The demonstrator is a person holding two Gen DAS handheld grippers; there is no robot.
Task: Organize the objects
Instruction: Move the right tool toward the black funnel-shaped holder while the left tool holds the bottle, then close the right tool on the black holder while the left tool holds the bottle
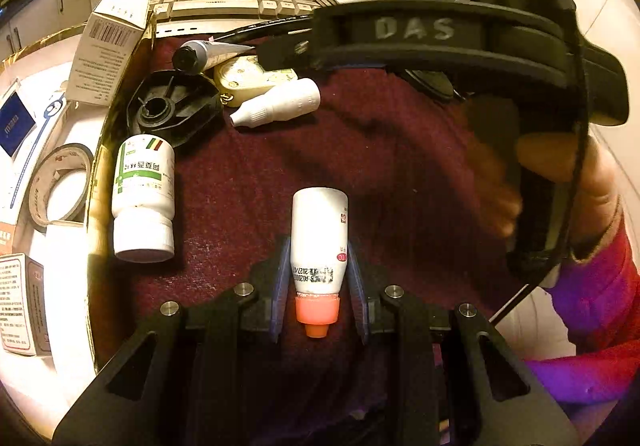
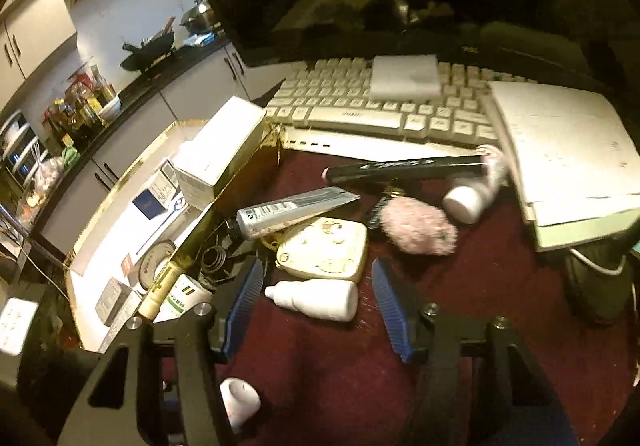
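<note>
Dark red cloth is covering the bench, crowded toward a keyboard. Left tongs are gripping an orange-capped bottle; right tongs are standing half-open around a white dropper bottle, pads apart from it. Boxes are sitting in the gold-rimmed tray; tube, marker and pill bottle are waiting. Open room is lying near the tongs.

Black gripper frames, blue ribbed fingers, red sleeve.
</note>
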